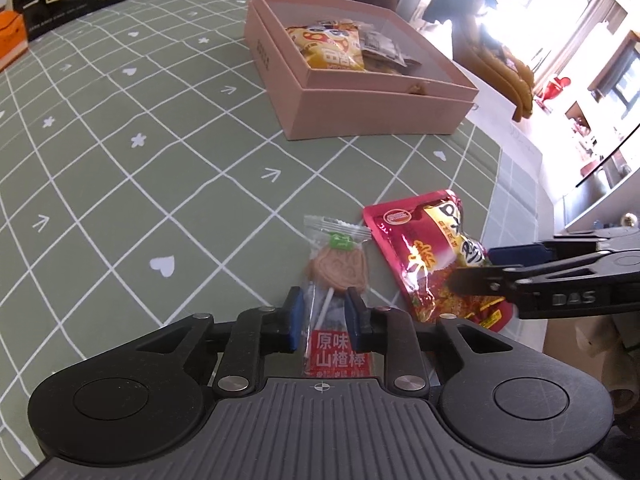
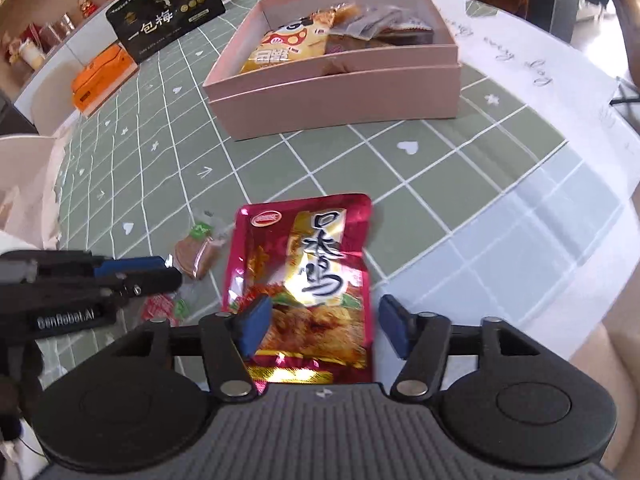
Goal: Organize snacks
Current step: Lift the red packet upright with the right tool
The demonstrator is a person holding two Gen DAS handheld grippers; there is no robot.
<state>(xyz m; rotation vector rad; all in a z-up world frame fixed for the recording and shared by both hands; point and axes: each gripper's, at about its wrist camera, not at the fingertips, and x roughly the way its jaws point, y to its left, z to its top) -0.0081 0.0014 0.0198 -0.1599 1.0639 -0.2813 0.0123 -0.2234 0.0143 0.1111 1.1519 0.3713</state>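
**A:** Pink carton sits at the far side of the desk, lid off, already holding a yellow snack bag and a few small dark packets. Two items are not yet boxed: a wrapped lollipop and a red foil pouch, lying just beside each other near the front edge.

**B:** Fingers?

**A:** Left gripper: blue pads narrowed around the lollipop's wrapper at stick level. They sit against the clear film on both sides; I read that as a grip on the lollipop, though the candy head is beyond the pads. Right gripper: parted wide, straddling the lower part of the red pouch. One pad overlaps the pouch edge, the other stands clear of it. No squeeze on it.

**B:** Step in hand?

**A:** Judged as pick-up stage, both hands, one item each. Left looks secured; right is positioned but not closed.

**B:** Next move needs?

**A:** Right fingers should close across the pouch; foil is slick and puffed, so a bite on the flat sealed end likely holds better. Then lift and carry toward the carton, dropping into the free space beside the yellow bag. The thin lollipop wrapper may slip if the lift is abrupt.
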